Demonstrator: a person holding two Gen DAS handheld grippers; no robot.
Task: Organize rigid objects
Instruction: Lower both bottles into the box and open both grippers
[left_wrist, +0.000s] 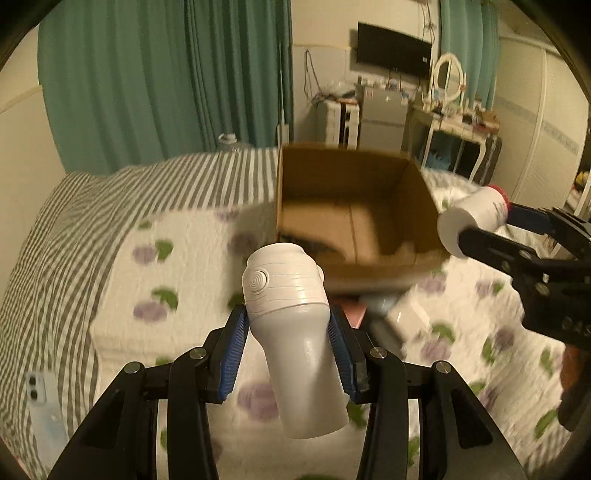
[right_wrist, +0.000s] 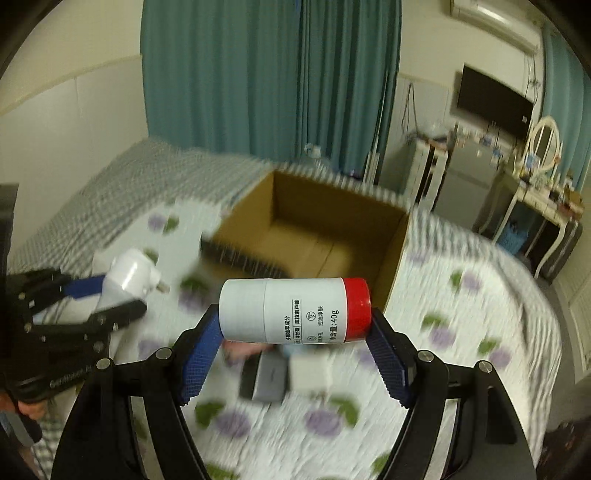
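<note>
Both hands are up over the bed (left_wrist: 122, 266) now. The left gripper (left_wrist: 288, 332) has its blue fingers (left_wrist: 232, 345) clamped on a white device (left_wrist: 291, 325), ridged head pointing toward the cardboard box (left_wrist: 347, 192). The right gripper (right_wrist: 295, 347) pinches a white tube with a red cap (right_wrist: 295, 310) end to end, held sideways (label reads 40g), just short of the box's near wall. The box sits open on the flowered quilt (right_wrist: 461, 332); a few blurred flat items (right_wrist: 280, 373) lie on the quilt below the tube.
</note>
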